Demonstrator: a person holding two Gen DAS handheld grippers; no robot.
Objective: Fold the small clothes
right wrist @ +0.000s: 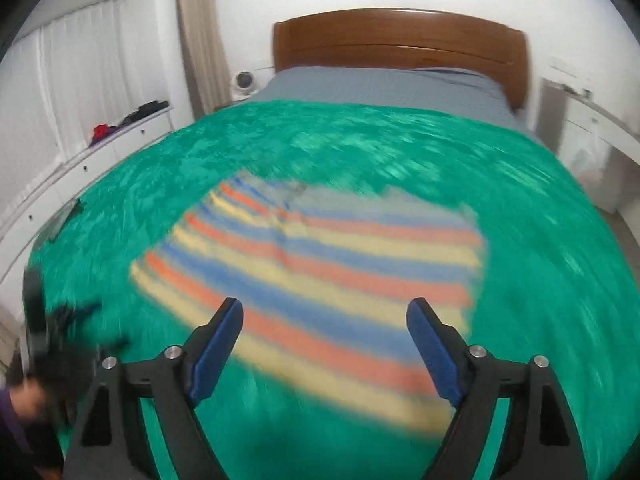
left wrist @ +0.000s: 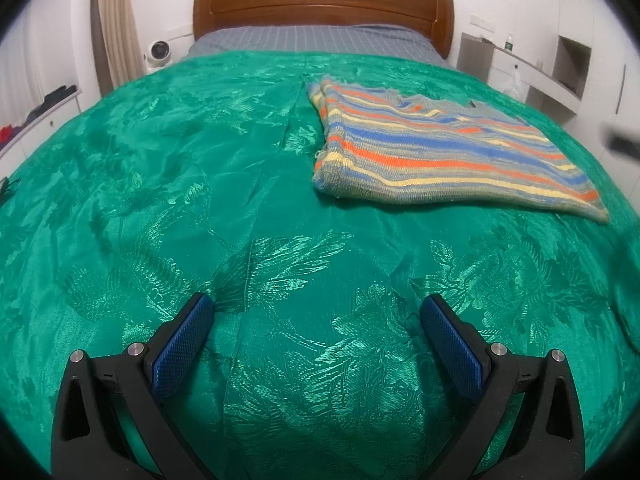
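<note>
A striped knit garment (left wrist: 436,148) in orange, blue, yellow and grey lies folded flat on the green bedspread (left wrist: 224,184), ahead and to the right of my left gripper (left wrist: 316,308). That gripper is open and empty over bare bedspread. In the right wrist view the garment (right wrist: 320,276) is blurred by motion and lies just ahead of and below my right gripper (right wrist: 324,312), which is open and empty. The left gripper (right wrist: 60,332) shows as a dark blur at that view's left edge. The right gripper shows as a dark blur (left wrist: 622,144) at the left wrist view's right edge.
A wooden headboard (left wrist: 320,4) and grey checked sheet (left wrist: 316,40) are at the far end. White drawers with clothes on top (right wrist: 120,128) stand left of the bed. A white shelf unit (left wrist: 552,68) stands to the right. A small fan (left wrist: 158,52) sits at the bed's far left corner.
</note>
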